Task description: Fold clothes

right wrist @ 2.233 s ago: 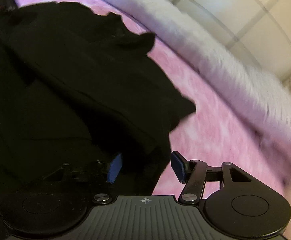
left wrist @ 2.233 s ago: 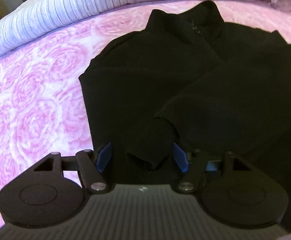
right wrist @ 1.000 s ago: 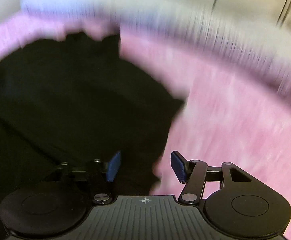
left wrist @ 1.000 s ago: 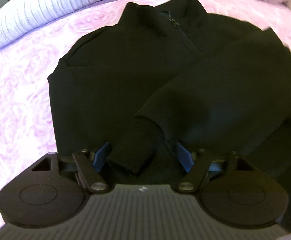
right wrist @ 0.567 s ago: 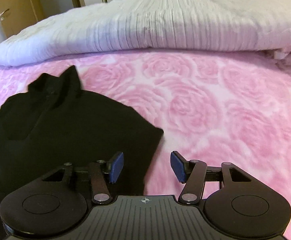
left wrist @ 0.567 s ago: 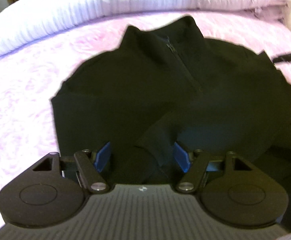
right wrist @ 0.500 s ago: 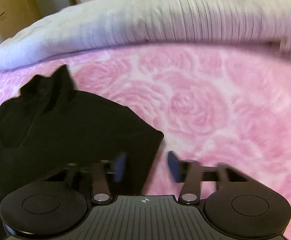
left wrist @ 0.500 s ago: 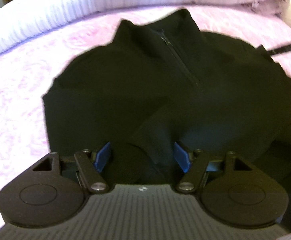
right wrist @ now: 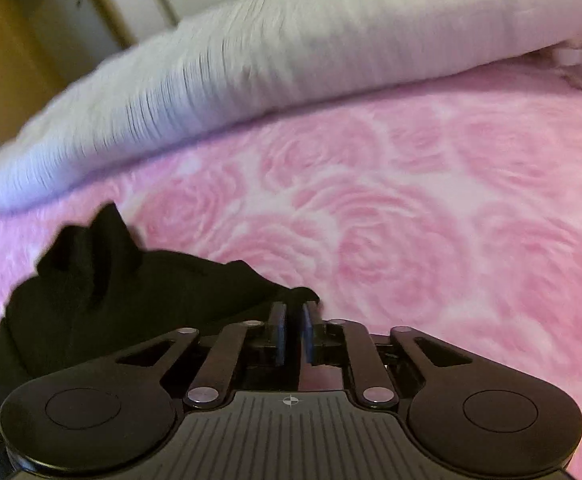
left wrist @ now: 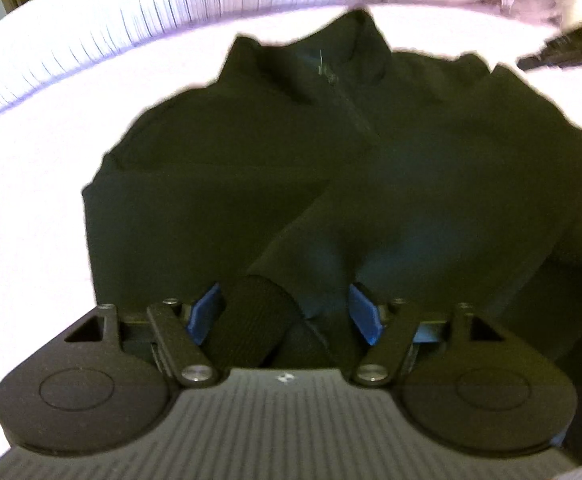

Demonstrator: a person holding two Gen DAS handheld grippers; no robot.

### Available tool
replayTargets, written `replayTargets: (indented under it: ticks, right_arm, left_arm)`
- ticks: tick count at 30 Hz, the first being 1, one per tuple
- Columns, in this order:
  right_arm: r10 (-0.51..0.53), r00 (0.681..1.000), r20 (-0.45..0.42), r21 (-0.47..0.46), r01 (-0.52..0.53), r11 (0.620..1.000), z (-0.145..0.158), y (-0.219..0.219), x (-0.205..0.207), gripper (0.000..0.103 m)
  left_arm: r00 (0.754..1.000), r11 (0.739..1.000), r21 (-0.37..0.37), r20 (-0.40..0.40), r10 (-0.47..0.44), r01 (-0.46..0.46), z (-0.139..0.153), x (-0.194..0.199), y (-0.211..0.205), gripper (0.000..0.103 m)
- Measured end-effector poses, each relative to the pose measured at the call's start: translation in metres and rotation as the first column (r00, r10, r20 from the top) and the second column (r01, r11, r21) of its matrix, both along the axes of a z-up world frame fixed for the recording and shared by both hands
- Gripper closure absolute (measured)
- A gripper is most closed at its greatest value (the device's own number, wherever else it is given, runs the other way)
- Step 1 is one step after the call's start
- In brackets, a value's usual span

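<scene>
Black zip-neck top (left wrist: 251,184) lies flat on the pink rose-print bedspread (right wrist: 431,220), collar at the far side near the rolled white duvet (right wrist: 291,52). One sleeve is folded across the body, its ribbed cuff (left wrist: 251,320) at the near edge.

Risks, as I judge them: right gripper (right wrist: 292,332) is pinching only the very tip of the top's right corner, w/ little fabric between the pads, so a pull could slip it free and the fold would flop back. Cuff sits loose btwn the left pads; if that hand lifts w/o clamping, the sleeve stays behind or drags crooked. Uneven pull from the two hands could skew the crease.

Left gripper (left wrist: 287,316): pads well apart, cuff lying between them, touching or just beside the left pad, not squeezed. Right gripper: jaws closing, nearly together, narrow slit left; dark fabric edge sits at the tips, but can't tell if it's truly caught.
</scene>
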State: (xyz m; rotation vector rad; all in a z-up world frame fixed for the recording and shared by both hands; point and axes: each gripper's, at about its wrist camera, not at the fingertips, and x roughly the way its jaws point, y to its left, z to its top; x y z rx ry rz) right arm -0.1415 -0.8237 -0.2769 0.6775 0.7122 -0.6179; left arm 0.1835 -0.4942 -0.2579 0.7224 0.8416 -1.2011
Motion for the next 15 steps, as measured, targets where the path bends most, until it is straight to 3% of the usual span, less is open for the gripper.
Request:
replayTargets:
  ticks: [5, 8, 11, 15]
  right_arm:
    - [0.014, 1.000, -0.020, -0.041, -0.014, 0.999, 0.013, 0.073, -0.044, 0.090]
    - [0.126, 0.979, -0.160, -0.048, -0.135, 0.990, -0.016, 0.103, -0.051, 0.090]
    - [0.072, 0.987, -0.142, -0.024, -0.076, 0.997, -0.017, 0.103, -0.065, 0.090]
    - [0.039, 0.993, -0.115, -0.050, -0.045, 0.998, 0.004, 0.112, -0.067, 0.089]
  left_arm:
    - [1.000, 0.999, 0.035, -0.006, -0.016, 0.016, -0.011, -0.006, 0.004, 0.036]
    - [1.000, 0.999, 0.045, -0.006, -0.012, 0.013, -0.020, -0.005, 0.001, 0.030]
    - [1.000, 0.999, 0.049, -0.006, -0.001, 0.002, -0.012, -0.003, 0.000, 0.036]
    - [1.000, 1.000, -0.003, -0.006, -0.003, 0.003, 0.009, -0.009, 0.009, 0.036]
